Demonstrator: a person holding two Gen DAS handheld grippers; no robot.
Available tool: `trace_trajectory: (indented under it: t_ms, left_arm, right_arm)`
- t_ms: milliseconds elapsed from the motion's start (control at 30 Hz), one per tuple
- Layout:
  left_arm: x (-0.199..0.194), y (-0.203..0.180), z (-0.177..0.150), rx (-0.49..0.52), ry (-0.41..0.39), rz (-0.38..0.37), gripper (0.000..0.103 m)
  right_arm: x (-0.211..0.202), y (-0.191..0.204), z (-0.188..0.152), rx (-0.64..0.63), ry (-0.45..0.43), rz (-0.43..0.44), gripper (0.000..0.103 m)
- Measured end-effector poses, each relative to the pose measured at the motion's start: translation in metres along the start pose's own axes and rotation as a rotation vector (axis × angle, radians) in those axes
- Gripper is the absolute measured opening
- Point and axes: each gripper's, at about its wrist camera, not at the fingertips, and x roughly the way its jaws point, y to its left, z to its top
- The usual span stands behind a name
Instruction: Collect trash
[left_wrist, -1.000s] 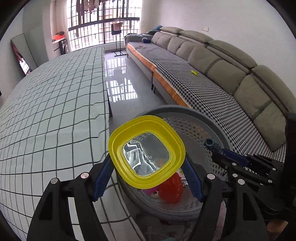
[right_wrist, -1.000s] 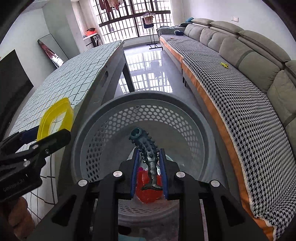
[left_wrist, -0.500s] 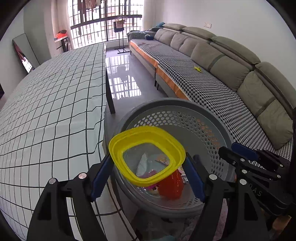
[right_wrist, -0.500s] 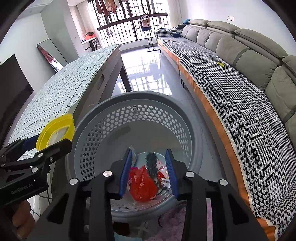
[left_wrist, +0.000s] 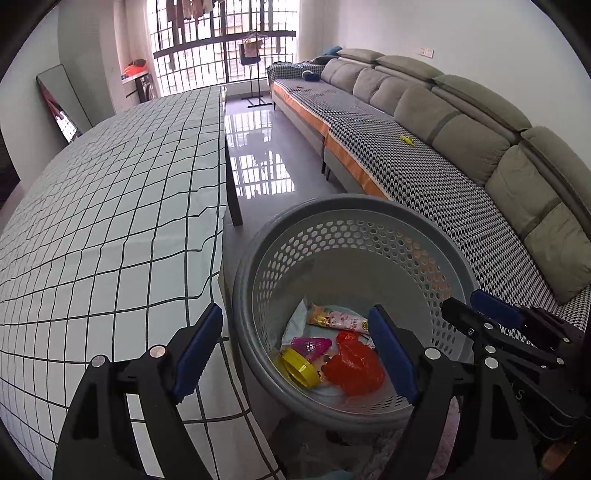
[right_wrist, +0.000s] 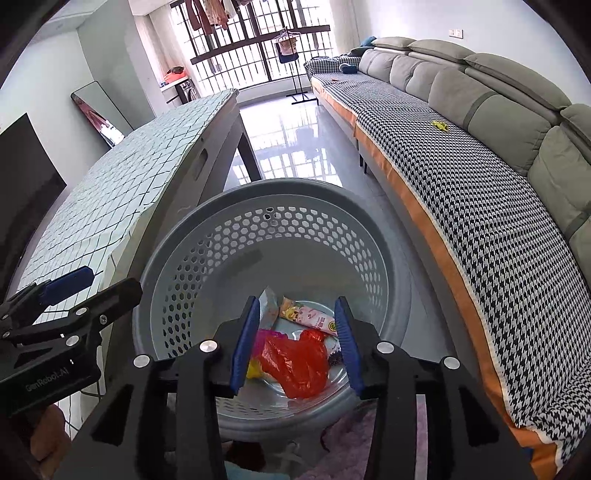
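A grey perforated basket (left_wrist: 369, 206) stands on the floor between table and sofa; it also shows in the right wrist view (right_wrist: 273, 188). Inside lie a yellow lid (left_wrist: 297, 367), a red plastic bag (left_wrist: 356, 363), a pink shuttlecock (left_wrist: 312, 345) and a snack wrapper (left_wrist: 338, 320). The red bag (right_wrist: 295, 363) and wrapper (right_wrist: 310, 315) show in the right wrist view too. My left gripper (left_wrist: 295, 350) is open and empty above the basket's left rim. My right gripper (right_wrist: 295, 347) is open and empty over the basket; it appears in the left wrist view (left_wrist: 480, 314).
A table with a checked cloth (left_wrist: 110, 206) stands left of the basket. A long grey sofa with a houndstooth cover (left_wrist: 424, 173) runs along the right, with a small yellow item (left_wrist: 406, 139) on it. Glossy floor (left_wrist: 258, 162) lies between them.
My left gripper has opened and the yellow lid has dropped into the basket. My right gripper let go of the dark spiky toy earlier and has opened wider.
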Motion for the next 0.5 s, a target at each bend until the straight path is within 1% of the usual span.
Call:
trace_trajectory:
  t_ms: [133,233,500]
  left_arm:
    - [0.000,0.003,-0.002,-0.014,0.003,0.014,0.080]
    - [-0.001,0.005,-0.002,-0.023,0.002,0.025,0.082]
    - [-0.006,0.016,-0.005,-0.039,-0.011,0.052,0.083]
  right_arm:
    - [0.002,0.003,-0.003,-0.004,0.003,-0.008,0.043]
    - [0.002,0.006,-0.004,-0.009,0.001,-0.015,0.044]
    - [0.003,0.011,-0.003,-0.022,-0.011,-0.022,0.052]
